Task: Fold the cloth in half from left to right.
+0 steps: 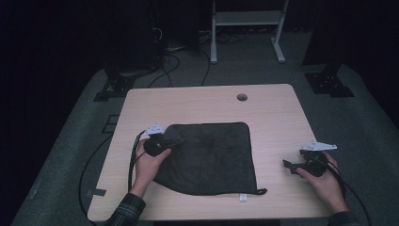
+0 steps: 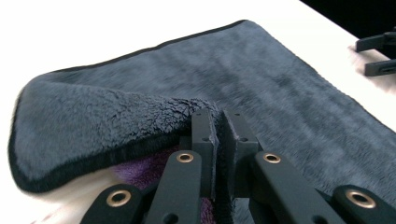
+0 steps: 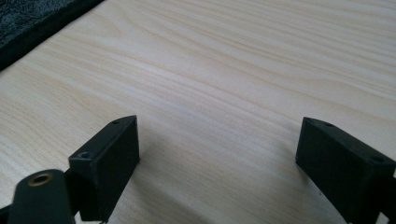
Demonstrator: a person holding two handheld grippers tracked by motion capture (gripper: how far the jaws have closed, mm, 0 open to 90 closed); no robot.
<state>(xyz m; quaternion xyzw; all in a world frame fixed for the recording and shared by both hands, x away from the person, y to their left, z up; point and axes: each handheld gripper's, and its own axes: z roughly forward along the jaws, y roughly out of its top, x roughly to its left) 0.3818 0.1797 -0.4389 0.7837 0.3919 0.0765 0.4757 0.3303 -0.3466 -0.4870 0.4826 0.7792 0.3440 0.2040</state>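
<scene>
Fingers of the left gripper [image 1: 165,147] pinch the left edge of a dark grey towel [image 1: 209,157] in the high view, the cloth lying across the middle of the light wood counter [image 1: 277,117]. Well apart to the right, the right gripper [image 1: 292,166] rests on bare wood, fingers spread. From the left gripper view, the fingers [image 2: 203,135] press together on a fold of the fluffy towel [image 2: 261,84], its corner turned over. From the right gripper view, both fingers [image 3: 112,158] stand wide over the counter [image 3: 224,84], the towel [image 3: 28,18] edge far off.
</scene>
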